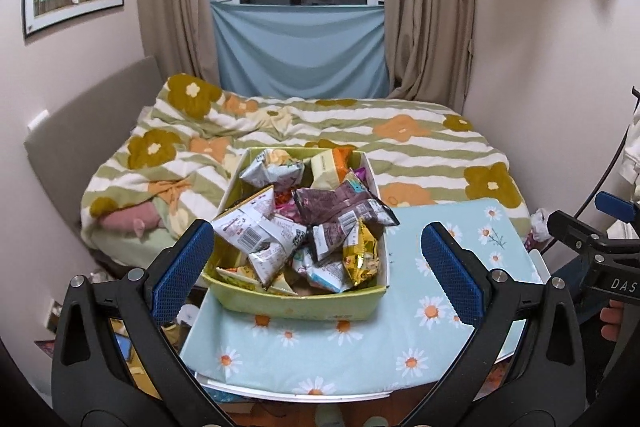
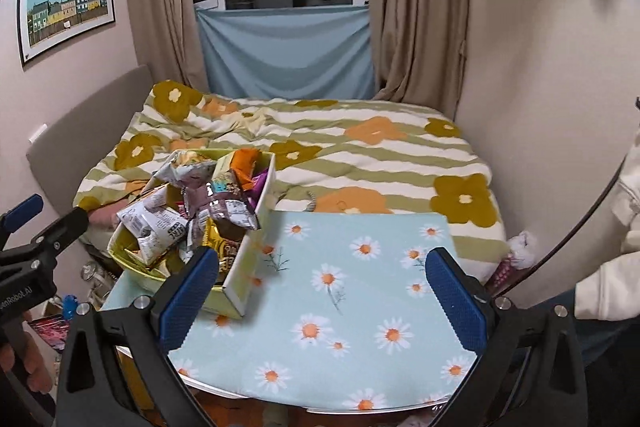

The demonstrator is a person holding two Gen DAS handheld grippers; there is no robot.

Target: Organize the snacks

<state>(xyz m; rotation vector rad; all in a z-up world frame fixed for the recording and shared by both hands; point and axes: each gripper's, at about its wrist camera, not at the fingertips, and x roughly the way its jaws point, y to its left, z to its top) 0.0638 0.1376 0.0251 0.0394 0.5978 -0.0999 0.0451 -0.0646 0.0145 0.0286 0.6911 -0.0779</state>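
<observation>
Behind everything lies the bed [image 1: 420, 147] under its striped flower quilt, and against its near edge stands the table [image 2: 360, 307] with the daisy cloth. On that cloth, at the left edge and toward the far left corner, sits your yellow box [image 1: 296, 301], heaped with snack packets [image 1: 320, 223]; its long axis runs from you toward the bed. The right half of the cloth carries nothing.

Your left gripper [image 1: 320, 267] hangs spread wide and holds nothing, with the box straight ahead between its fingers. Your right gripper [image 2: 324, 291] is equally agape and unloaded, but it faces bare cloth, with the box off to its left, beyond its left finger.

So the left hand is nearer, I judge; the topmost brown packet [image 1: 340, 205] looks easiest.
</observation>
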